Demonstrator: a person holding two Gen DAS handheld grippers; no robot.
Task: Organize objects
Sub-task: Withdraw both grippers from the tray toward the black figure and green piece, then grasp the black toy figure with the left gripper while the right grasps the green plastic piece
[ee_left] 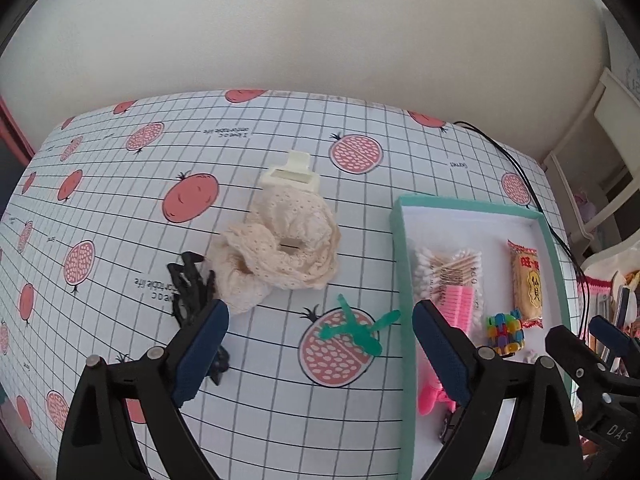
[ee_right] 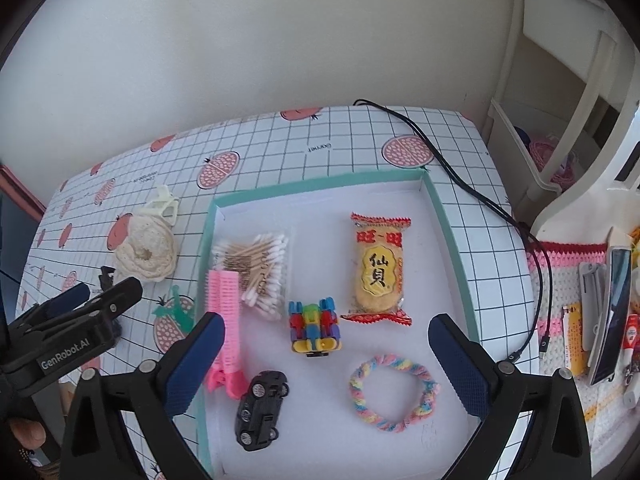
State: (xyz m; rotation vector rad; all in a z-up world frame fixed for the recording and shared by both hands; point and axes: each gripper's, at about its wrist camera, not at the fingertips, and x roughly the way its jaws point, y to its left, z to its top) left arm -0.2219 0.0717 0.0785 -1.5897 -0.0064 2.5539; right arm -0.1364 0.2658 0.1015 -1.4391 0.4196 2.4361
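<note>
With both my left tongs [ee_left: 320,344] and right tongs [ee_right: 326,354] gaping wide and empty, I judge the cream lace fabric scrunchie [ee_left: 280,248] at mid-frame on the worktop [ee_left: 120,208] soft and light, best pinched at its ruffled edge, though the black plastic claw clip [ee_left: 192,292] crowds its lower left.

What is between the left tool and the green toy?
Nothing visible. The left tool hangs open, and the green toy lies alone on the cloth between its fingers. The box wall stands beside it, not in front.
</note>
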